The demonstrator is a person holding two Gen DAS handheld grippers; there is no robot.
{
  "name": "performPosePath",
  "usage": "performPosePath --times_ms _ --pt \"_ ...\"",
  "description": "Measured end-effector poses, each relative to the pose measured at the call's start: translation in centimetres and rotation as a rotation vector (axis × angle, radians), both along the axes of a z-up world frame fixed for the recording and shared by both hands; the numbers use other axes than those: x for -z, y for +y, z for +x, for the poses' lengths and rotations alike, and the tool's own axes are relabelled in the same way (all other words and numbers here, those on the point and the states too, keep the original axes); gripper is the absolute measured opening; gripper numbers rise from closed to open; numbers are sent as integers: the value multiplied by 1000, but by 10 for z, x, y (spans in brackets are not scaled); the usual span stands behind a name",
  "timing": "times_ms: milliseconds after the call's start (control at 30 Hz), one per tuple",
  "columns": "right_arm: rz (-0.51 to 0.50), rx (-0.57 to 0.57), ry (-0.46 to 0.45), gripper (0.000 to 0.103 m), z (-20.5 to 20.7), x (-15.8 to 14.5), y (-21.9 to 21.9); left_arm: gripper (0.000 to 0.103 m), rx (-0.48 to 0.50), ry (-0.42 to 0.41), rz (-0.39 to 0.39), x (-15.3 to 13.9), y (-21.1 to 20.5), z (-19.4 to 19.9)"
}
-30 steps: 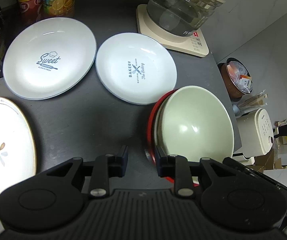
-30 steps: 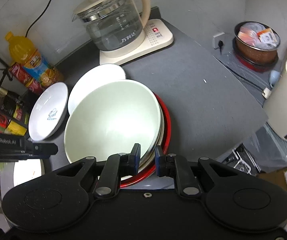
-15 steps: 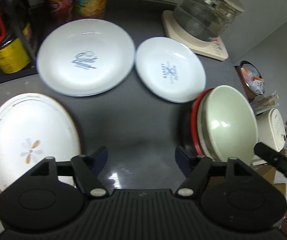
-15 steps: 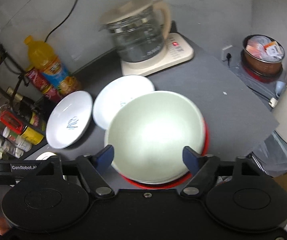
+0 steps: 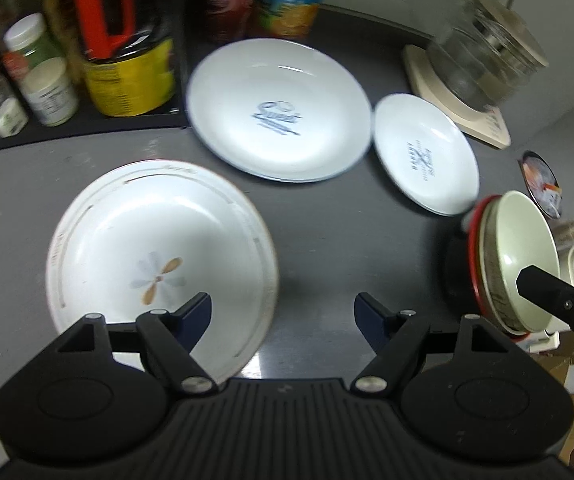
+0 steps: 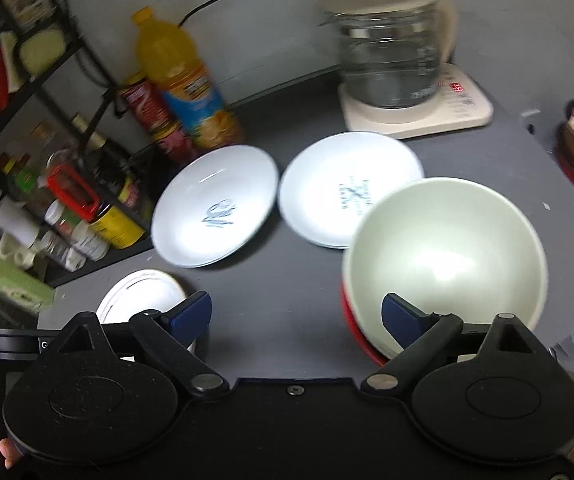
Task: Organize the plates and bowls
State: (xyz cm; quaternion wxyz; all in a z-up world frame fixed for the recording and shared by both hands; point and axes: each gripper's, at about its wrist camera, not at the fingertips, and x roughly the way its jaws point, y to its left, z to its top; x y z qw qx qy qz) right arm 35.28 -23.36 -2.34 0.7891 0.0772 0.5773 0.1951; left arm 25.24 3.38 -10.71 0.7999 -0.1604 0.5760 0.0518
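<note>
Both hand-held grippers, left and right, are spread and empty. The flower plate, lower left, looks glazed, slick and breakable; pinch its rim.

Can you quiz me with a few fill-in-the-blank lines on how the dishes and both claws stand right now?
1. Both the left claw and the right claw have their jaws ____.
2. The pale green bowl sits nested on top of a ____ dish.
3. The plate nearest the left claw carries a ____ design at its centre.
4. The plate printed "Sweet" lies on the side of the smaller printed plate nearer the juice ____.

Missing words: open; red; flower; bottle
</note>
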Motion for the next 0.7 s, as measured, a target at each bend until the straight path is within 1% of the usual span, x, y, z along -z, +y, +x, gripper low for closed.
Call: performPosePath --times_ms 200,367,467,533,700 --pt "20 -95 10 94 10 4 27 77 -75 6 9 1 18 -8" --pt "35 -208 18 96 22 10 49 77 -159 14 19 1 28 -13" --pt "37 -285 21 97 30 12 60 77 -214 18 15 0 30 -14" --pt "39 -334 18 100 35 13 65 77 -241 16 18 -1 29 -14" --pt "49 -447 28 101 47 19 80 77 -329 23 17 1 27 -17"
